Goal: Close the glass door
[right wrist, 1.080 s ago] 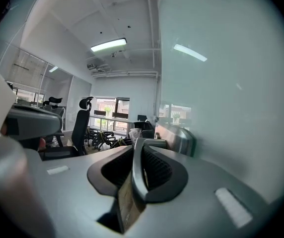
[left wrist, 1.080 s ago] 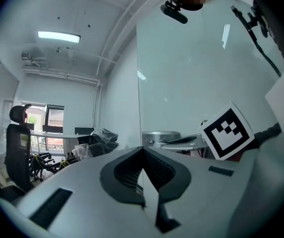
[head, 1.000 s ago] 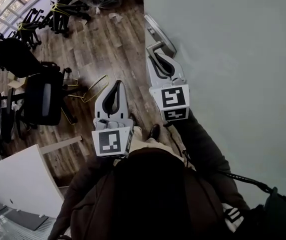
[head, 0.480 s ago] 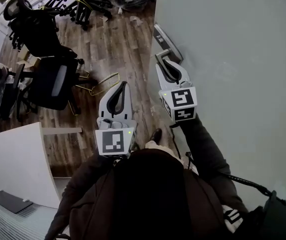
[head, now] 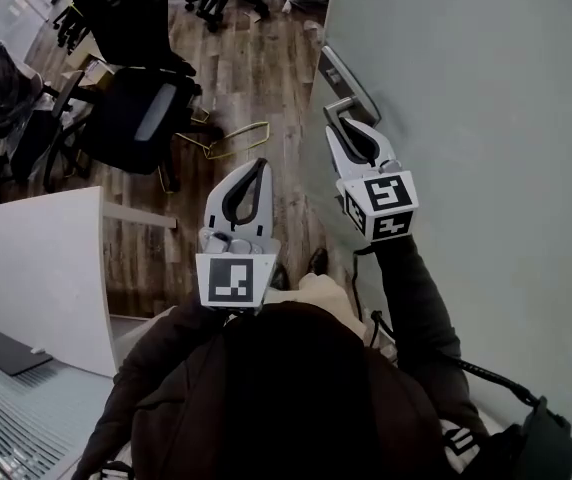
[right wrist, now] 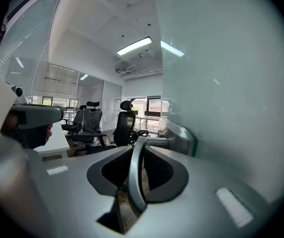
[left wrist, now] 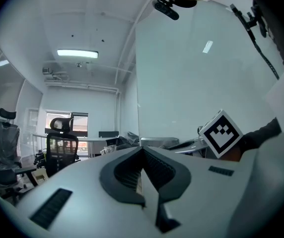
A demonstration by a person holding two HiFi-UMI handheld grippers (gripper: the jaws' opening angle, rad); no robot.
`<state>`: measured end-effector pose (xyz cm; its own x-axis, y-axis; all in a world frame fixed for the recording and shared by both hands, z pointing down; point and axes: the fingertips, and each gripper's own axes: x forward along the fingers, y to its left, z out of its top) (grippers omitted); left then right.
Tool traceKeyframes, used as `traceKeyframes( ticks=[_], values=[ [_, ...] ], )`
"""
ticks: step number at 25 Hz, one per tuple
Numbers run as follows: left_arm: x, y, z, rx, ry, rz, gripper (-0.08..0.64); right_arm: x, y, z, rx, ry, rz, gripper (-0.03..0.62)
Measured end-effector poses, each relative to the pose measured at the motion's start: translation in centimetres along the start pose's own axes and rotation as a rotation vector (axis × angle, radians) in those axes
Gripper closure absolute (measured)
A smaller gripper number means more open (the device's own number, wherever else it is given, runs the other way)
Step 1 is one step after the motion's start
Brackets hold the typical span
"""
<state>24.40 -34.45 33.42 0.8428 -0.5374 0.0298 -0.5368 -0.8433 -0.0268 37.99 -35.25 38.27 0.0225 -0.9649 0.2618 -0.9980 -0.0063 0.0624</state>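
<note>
The frosted glass door point(head: 486, 118) fills the right of the head view. Its metal lever handle point(head: 338, 108) sticks out from a lock plate point(head: 346, 73) near the door's edge. My right gripper point(head: 347, 120) is shut on that handle; in the right gripper view the grey lever point(right wrist: 138, 177) runs between the two pads, with the glass door point(right wrist: 231, 83) to the right. My left gripper point(head: 259, 165) hangs beside it over the wooden floor, shut with nothing in it. In the left gripper view its jaws point(left wrist: 142, 150) meet at the tip.
Black office chairs point(head: 136, 108) stand at the upper left on the wood floor. A white desk point(head: 36, 268) is at the left edge. A yellow wire frame point(head: 236, 138) lies on the floor between the chairs and the door. The person's shoe point(head: 316, 260) shows below the grippers.
Both grippers and the door have travelled across the room; chairs and white desk slid right and nearer in the head view. The right gripper has kept its hold on the handle.
</note>
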Motion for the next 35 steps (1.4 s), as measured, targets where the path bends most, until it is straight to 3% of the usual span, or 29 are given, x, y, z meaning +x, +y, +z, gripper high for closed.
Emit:
traceKeyframes(
  ticks=[8,13,19,22,35],
  values=[
    [-6.8,0.9,-0.4,0.019,0.017,0.141,0.563,-0.9,7.5,0.2,0.000,-0.012,0.116,0.525],
    [-11.4,0.2,-1.7,-0.048,0.076,0.223,0.563,-1.5,11.6,0.5,-0.007,-0.027,0.182,0.525],
    [-17.8,1.1,-1.3,-0.039,0.049,0.329,0.563,-2.7,17.7,0.3,-0.009,-0.033,0.265,0.525],
    [-20.3,1.0,-0.8,-0.016,0.046,0.343,0.563,-3.6,20.7,0.2,-0.016,-0.031,0.307,0.525],
    [-32.9,2.6,-1.8,-0.049,0.056,0.381,0.563,-8.9,33.1,-0.3,-0.048,-0.037,0.456,0.526]
  ],
)
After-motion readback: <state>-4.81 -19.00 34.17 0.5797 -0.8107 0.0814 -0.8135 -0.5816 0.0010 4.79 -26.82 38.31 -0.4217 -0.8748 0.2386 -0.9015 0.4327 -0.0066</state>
